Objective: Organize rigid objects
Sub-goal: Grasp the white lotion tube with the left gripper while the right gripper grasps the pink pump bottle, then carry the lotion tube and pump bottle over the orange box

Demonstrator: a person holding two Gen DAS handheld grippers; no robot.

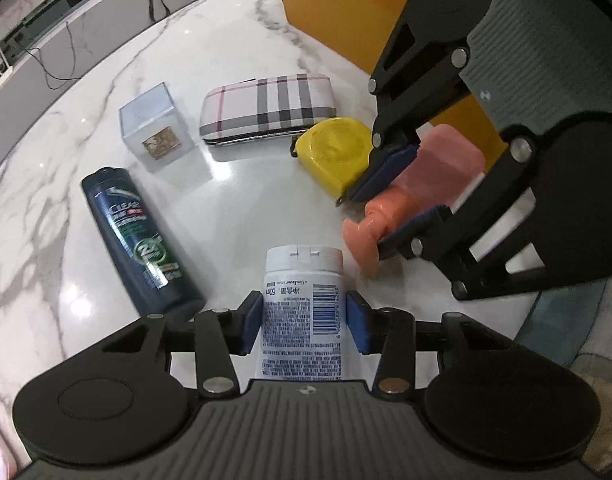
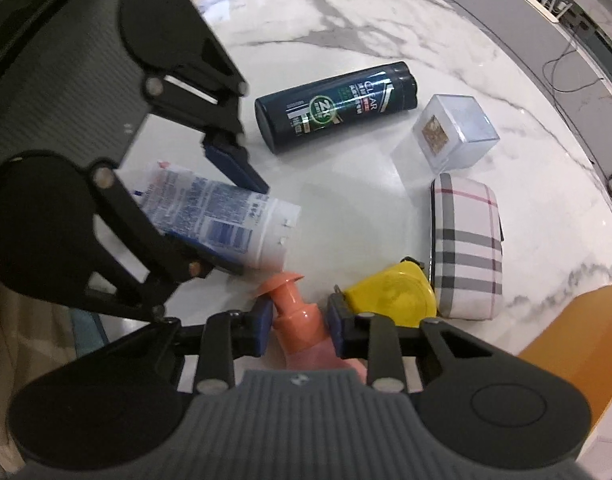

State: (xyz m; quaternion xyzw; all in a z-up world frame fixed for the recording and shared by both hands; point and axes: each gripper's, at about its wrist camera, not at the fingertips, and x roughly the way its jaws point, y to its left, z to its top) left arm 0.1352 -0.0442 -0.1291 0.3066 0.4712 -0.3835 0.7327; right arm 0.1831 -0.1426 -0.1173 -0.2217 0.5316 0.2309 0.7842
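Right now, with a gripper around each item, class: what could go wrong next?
1. The left gripper brackets the white tube; a soft tube may slip or squash.
2. The right gripper holds the pink bottle at its narrow neck; it could pivot.
3. The yellow tape measure beside it may get knocked.

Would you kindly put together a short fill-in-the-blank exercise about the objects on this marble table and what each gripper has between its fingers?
1. The left gripper has its pads around a white plastic tube printed with blue text and a ____.
2. The right gripper straddles the salmon-pink ____ bottle.
3. The dark blue shampoo bottle is ____ on the white marble table.
4. Beside the plaid hard case sits a ____ round-faced tape measure.

Missing words: barcode; pump; lying; yellow
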